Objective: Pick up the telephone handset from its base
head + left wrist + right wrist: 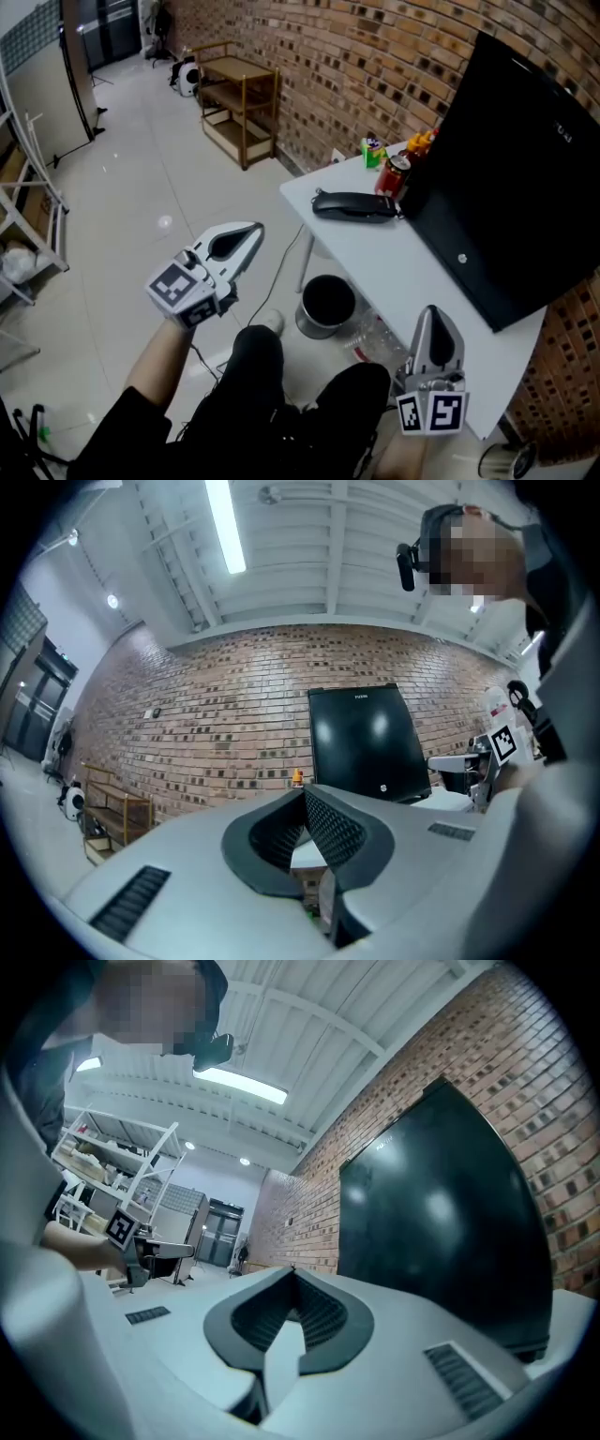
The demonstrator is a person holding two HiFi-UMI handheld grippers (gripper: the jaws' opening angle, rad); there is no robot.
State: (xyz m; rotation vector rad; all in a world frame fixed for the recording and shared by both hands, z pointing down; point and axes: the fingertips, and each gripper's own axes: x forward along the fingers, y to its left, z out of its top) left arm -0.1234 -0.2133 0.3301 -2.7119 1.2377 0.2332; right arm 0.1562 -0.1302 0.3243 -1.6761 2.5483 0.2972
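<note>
Resting on its base [367, 219], the telephone handset [352, 203] lies dark and long near the left edge of the white table [412, 281]. It is well ahead of both grippers and touched by neither. From the left gripper [253, 230] it sits forward and to the right. From the right gripper [429, 313] it sits forward and a little to the left.

A red can [394, 175] stands just beyond the handset's right end, farther from the grippers. A small green carton [373, 152] and some orange-topped items [422, 142] stand behind it, toward the brick wall [356, 66].

A large black monitor [516, 169] leans ahead and to the right of the right gripper, filling much of that gripper's view.

The left gripper is held over the floor, off the table's left side. Its jaws are pressed together at the tips with nothing between them. The right gripper is over the table's near edge. Its tips also meet, and it pinches nothing.

Between the two grippers, low on the floor beside the table leg, stands a black bin [326, 305]. Far ahead of the left gripper, a wooden shelf unit [239, 103] stands against the brick wall.
</note>
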